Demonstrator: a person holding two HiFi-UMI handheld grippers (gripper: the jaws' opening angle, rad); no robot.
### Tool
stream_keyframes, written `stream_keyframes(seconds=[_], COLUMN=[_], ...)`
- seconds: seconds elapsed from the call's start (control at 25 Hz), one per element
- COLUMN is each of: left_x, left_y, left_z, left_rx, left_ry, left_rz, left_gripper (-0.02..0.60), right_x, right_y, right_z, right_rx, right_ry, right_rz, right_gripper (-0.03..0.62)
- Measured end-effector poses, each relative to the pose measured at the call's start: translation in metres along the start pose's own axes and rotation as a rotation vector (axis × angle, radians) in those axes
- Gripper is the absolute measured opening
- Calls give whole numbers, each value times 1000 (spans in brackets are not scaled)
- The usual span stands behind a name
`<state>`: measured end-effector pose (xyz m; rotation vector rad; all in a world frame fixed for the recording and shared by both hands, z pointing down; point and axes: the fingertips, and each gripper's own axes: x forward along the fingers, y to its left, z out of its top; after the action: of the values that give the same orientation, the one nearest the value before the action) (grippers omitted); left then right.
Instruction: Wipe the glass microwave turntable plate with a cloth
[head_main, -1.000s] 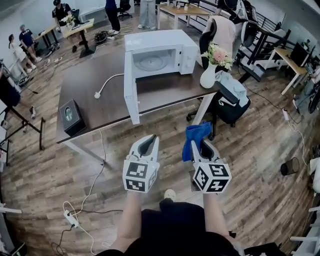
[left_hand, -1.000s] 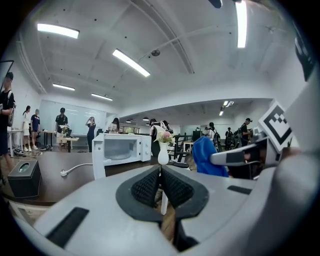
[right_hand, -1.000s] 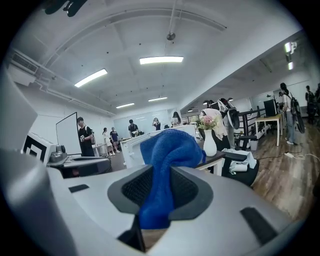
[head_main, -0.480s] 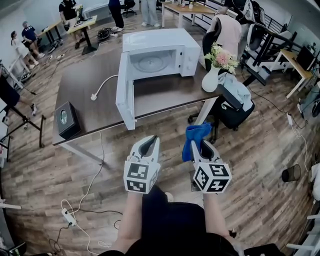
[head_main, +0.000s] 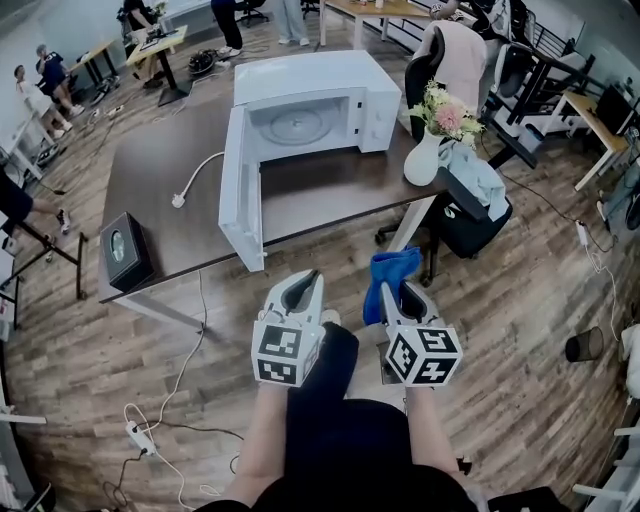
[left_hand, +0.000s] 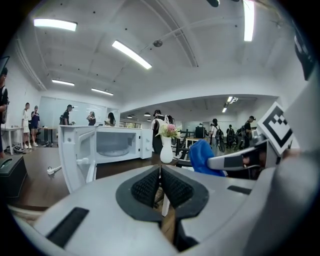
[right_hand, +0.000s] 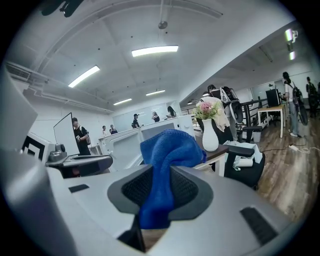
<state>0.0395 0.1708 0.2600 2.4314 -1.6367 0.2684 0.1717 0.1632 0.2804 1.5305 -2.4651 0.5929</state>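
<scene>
A white microwave stands on a dark table, its door swung open toward me. The glass turntable plate lies inside its cavity. My right gripper is shut on a blue cloth, which bunches up above the jaws in the right gripper view. My left gripper is shut with nothing between its jaws. Both grippers hang side by side in front of the table's near edge, well short of the microwave. In the left gripper view the microwave shows ahead at left.
A white vase of flowers stands at the table's right corner. A black box sits at its left corner, with the microwave's cord and plug lying loose between. A chair with bags stands right of the table. People stand far behind.
The table and microwave have drawn nearer and shifted left in the head view. Both grippers keep the same pose and the cloth stays held.
</scene>
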Motion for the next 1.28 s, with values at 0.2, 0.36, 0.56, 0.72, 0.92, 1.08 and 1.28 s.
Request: stream_keyframes(seconds=[0.2,0.36,0.56,0.72,0.92,1.08,1.28], left_x=[51,92,146,184,224,248,267], left_y=[13,40,70,95,127,151,173], left_z=[16,23,42,51,59,66,67], left_rx=[11,-16,-10,-20,-32,-30,-40], left_ry=[-8,4,8,12,19,9,5], left_rz=[-27,-10,0,8,19,35,55], left_gripper=[12,12,12,12,12,12,12], right_x=[42,81,135,178,225,259,287], right_y=[-17,-35,-52,-60,-70,-69,-69], right_z=[20,43,64,78,94,101,105], right_rx=[-27,-45,-43,-57,-68,-72,-86], right_ry=[10,15,41,65,80,86,97], right_rz=[-1,-9,-7,0,8,32,50], right_gripper=[87,87,87,87,87,87,87])
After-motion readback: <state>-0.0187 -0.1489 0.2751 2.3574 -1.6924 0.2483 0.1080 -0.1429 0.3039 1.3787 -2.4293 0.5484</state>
